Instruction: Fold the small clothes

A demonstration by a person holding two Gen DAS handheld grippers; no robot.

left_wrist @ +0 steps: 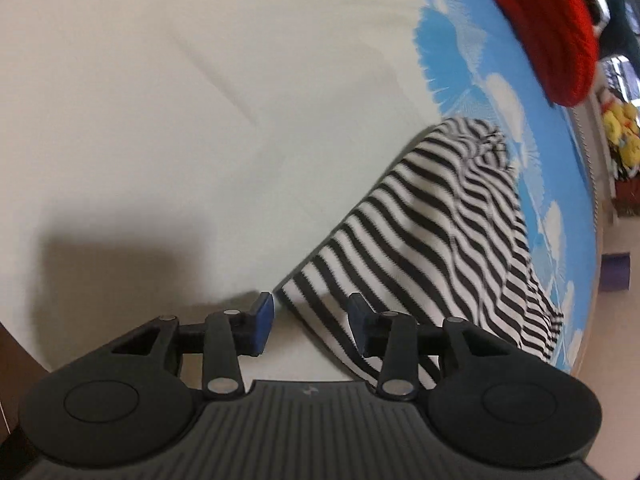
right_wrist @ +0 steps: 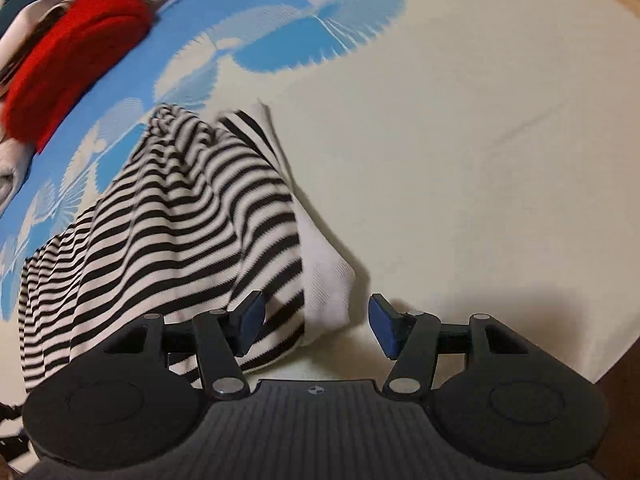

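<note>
A black-and-white striped garment (left_wrist: pixel 432 232) lies rumpled on the cream part of the bed sheet (left_wrist: pixel 160 120). My left gripper (left_wrist: pixel 311 326) hovers over its near corner. The blue pads stand apart and a strip of striped cloth lies between them, with no pad pressing on it. In the right wrist view the same striped garment (right_wrist: pixel 180 216) ends in a plain white edge (right_wrist: pixel 326 280). That edge sits between the parted pads of my right gripper (right_wrist: pixel 316 326), whose left finger (right_wrist: pixel 250 322) is over the stripes. Neither gripper pinches the fabric.
A red knitted piece (right_wrist: pixel 76 52) lies on the blue-and-white patterned part of the sheet (right_wrist: pixel 280 32), beside a pile of other clothes (right_wrist: pixel 24 12). The bed's edge runs along the right of the left wrist view, with yellow toys (left_wrist: pixel 622 128) and a purple object (left_wrist: pixel 616 272) beyond.
</note>
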